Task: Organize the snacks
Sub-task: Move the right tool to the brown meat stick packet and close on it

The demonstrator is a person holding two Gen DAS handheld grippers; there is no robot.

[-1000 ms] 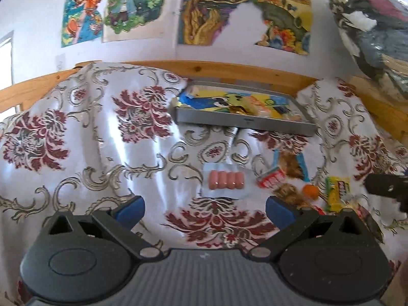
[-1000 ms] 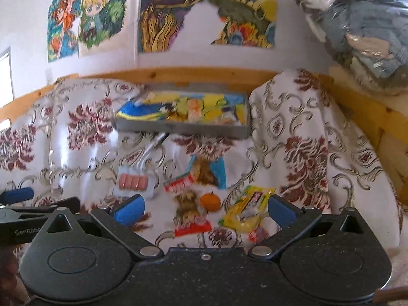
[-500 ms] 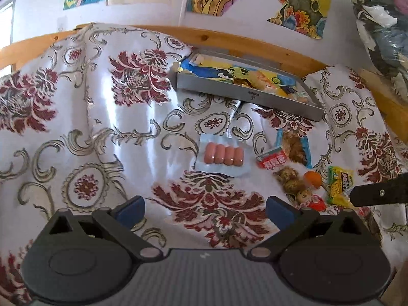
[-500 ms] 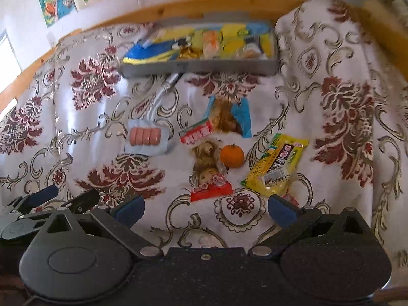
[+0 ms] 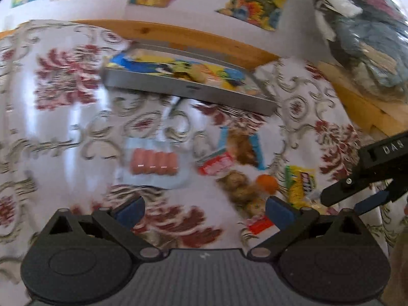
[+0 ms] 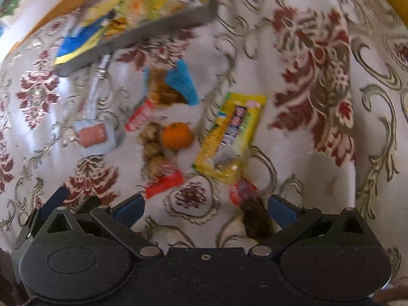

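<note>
Floral cloth (image 6: pixel 318 76) under scattered snacks (image 6: pixel 229 132)

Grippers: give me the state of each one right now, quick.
Left gripper: open, fingers wide apart, holding nothing.
Right gripper: open, fingers wide apart, holding nothing.

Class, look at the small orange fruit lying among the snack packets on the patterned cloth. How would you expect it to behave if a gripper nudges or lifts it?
The orange fruit looks round, so a nudge would probably roll it across the cloth. Its curved skin may slip between flat fingers. It seems firmer than the yellow packet beside it.
</note>
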